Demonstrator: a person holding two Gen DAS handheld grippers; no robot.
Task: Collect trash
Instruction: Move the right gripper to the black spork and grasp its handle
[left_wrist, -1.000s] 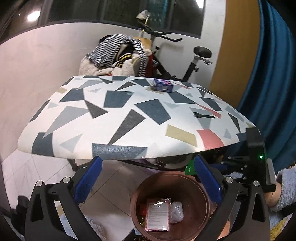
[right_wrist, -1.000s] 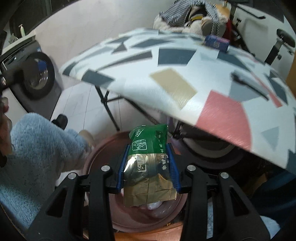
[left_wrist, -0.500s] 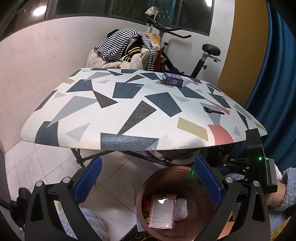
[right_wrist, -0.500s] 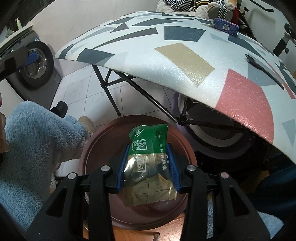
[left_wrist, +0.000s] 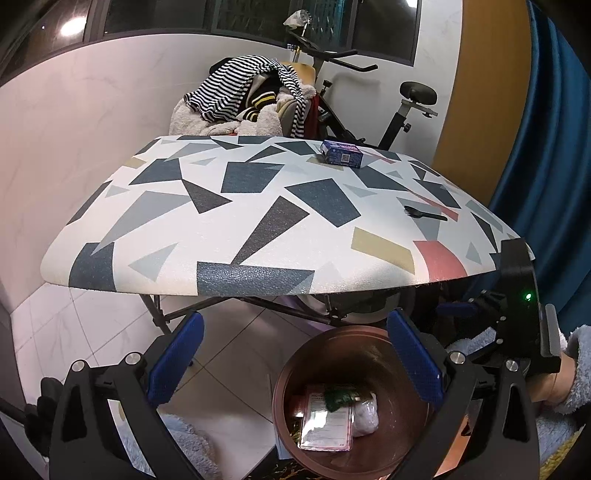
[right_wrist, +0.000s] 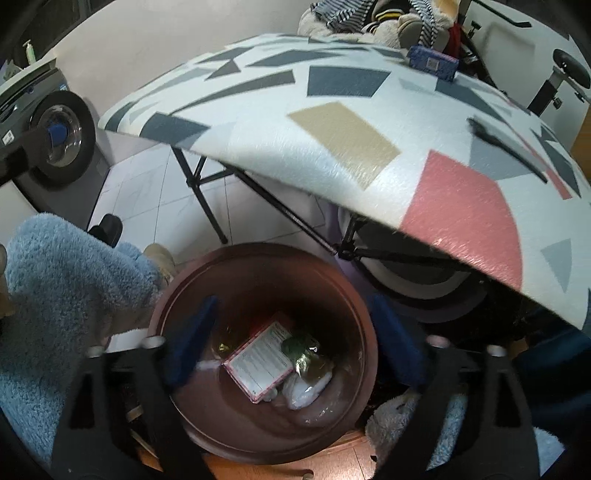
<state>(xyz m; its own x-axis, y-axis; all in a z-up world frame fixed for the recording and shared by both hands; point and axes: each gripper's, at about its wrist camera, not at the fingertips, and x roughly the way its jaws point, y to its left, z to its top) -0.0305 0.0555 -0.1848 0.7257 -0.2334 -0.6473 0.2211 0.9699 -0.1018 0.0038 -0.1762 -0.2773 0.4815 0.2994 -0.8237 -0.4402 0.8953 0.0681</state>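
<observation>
A brown round bin (left_wrist: 295, 373) (right_wrist: 365, 332) stands on the floor below the table's front edge. Inside lie a green-and-gold wrapper (right_wrist: 303, 350) (left_wrist: 338, 397), a pink-edged packet (right_wrist: 258, 363) (left_wrist: 325, 424) and a white crumpled piece (right_wrist: 306, 387). My right gripper (right_wrist: 291, 339) is open and empty right above the bin. My left gripper (left_wrist: 295, 362) is open and empty, above the bin's left rim. A blue box (left_wrist: 341, 153) (right_wrist: 434, 62) and a black plastic fork (left_wrist: 424, 214) (right_wrist: 506, 147) lie on the patterned table (left_wrist: 258, 221).
An exercise bike (left_wrist: 369, 96) and a chair heaped with clothes (left_wrist: 247, 99) stand behind the table. A washing machine (right_wrist: 44, 136) is at the left. A blue curtain (left_wrist: 546, 155) hangs at the right. The person's blue fleece sleeve (right_wrist: 62, 288) is left of the bin.
My right gripper opened and the green-and-gold wrapper dropped into the bin. The left gripper shifted slightly left and stayed open.
</observation>
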